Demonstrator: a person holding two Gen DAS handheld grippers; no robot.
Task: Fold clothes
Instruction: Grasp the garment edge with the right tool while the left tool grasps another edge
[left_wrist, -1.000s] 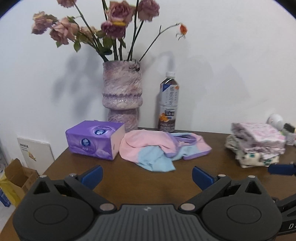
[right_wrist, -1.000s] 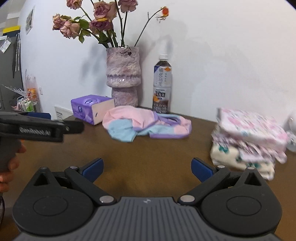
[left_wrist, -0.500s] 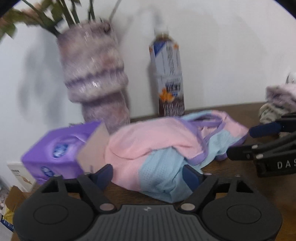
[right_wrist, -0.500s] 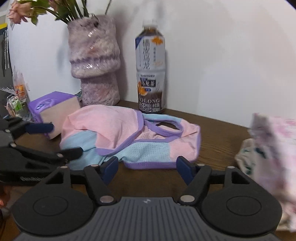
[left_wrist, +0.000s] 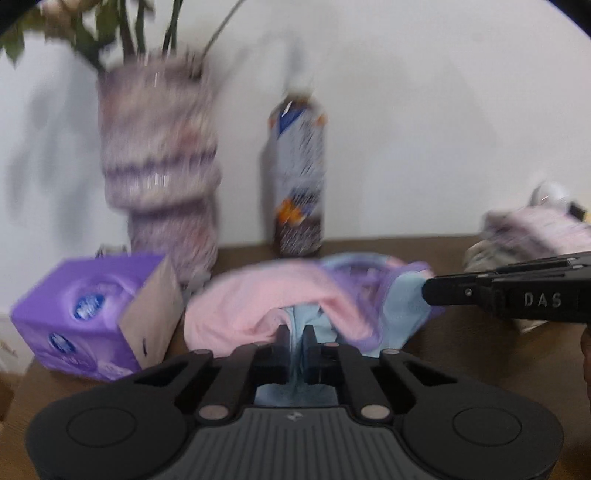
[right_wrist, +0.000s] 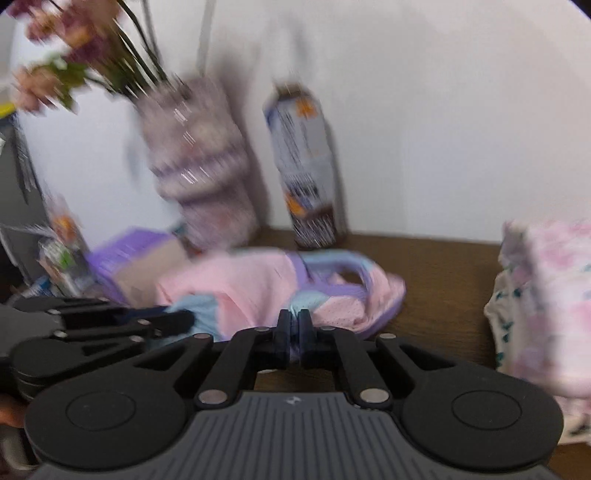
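Note:
A crumpled pink, light blue and purple garment (left_wrist: 266, 306) (right_wrist: 251, 288) lies on the brown table in front of a vase. My left gripper (left_wrist: 294, 334) is shut on a light blue fold at the garment's near edge. My right gripper (right_wrist: 294, 321) is shut on the garment's near edge where blue meets pink mesh. In the left wrist view the right gripper (left_wrist: 428, 291) enters from the right. In the right wrist view the left gripper (right_wrist: 184, 319) lies at lower left. Both views are blurred.
A purple tissue box (left_wrist: 92, 314) (right_wrist: 140, 254) sits left of the garment. Behind stand a mottled vase of flowers (left_wrist: 159, 166) (right_wrist: 195, 173) and a drink bottle (left_wrist: 299, 177) (right_wrist: 306, 173) against the white wall. A stack of folded floral clothes (right_wrist: 546, 314) (left_wrist: 532, 232) rests at the right.
Both grippers moved forward to the garment and went from open to shut on its near edge. The fabric now bunches up between the fingers.

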